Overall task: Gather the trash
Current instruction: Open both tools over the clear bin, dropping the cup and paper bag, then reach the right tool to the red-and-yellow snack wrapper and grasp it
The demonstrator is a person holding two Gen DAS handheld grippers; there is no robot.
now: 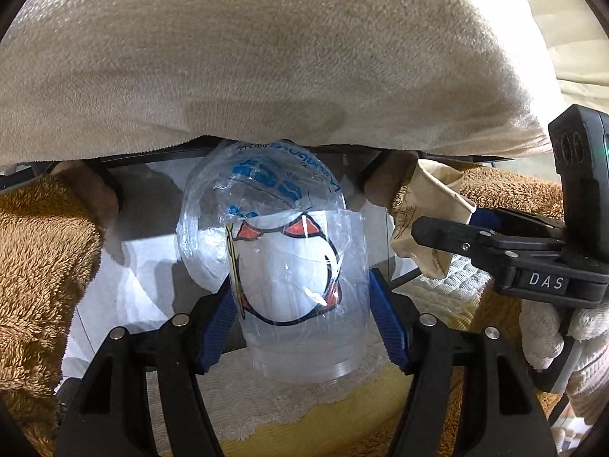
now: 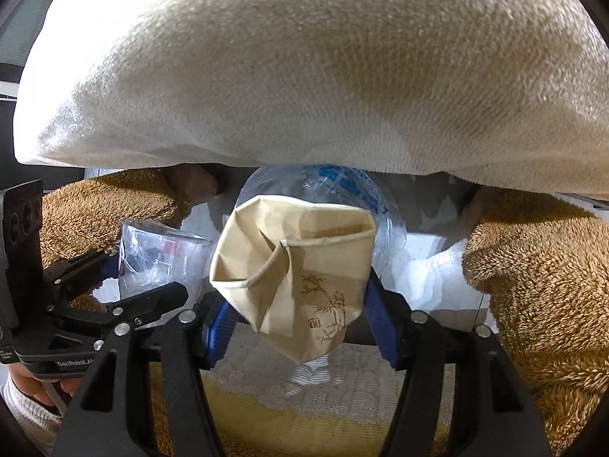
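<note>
In the left wrist view my left claw [image 1: 302, 320] pinches a clear plastic cup [image 1: 300, 297] at its sides; it is light, thin and slippery, so I judge a firm squeeze would crush it. In the right wrist view my right claw [image 2: 300, 323] pinches a crumpled paper cup [image 2: 293, 270], soft and light, while the towel [image 2: 304, 76] hangs close above and a plastic bag [image 2: 342, 186] lies just behind.

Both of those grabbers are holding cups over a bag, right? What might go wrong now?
The left hand-held gripper pinches a thin clear plastic cup, which may buckle and slip out. The right hand-held gripper holds an already crumpled paper cup. Another person holds the trash bag open, and a blue-printed plastic wrapper sits at its mouth, so either cup could catch on it and fall outside.
</note>
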